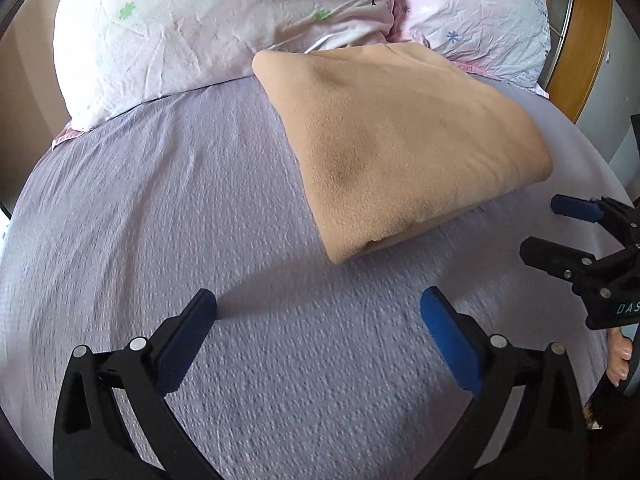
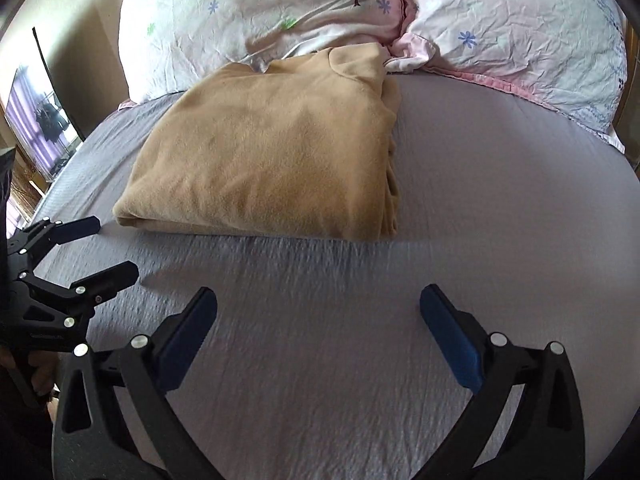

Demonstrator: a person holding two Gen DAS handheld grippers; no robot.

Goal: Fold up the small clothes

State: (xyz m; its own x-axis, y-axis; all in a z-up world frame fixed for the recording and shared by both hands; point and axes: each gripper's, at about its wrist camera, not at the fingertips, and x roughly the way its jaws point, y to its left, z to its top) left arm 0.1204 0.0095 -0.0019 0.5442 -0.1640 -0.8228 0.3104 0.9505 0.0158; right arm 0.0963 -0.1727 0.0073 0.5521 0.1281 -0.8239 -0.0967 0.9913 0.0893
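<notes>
The folded tan garment (image 2: 272, 152) lies on the bed (image 2: 480, 200) in the frame's upper middle, touching the pillows (image 2: 520, 32). Left tool (image 1: 318, 308) and right tool (image 2: 318, 308) are both wide and hold nothing.

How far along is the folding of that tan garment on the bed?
Done: the tan garment lies folded into a compact rectangle on the grey sheet, its far edge by the pillows. In hand: nothing; left claw and right claw are open, clear of it. Left: no other clothes show.
</notes>
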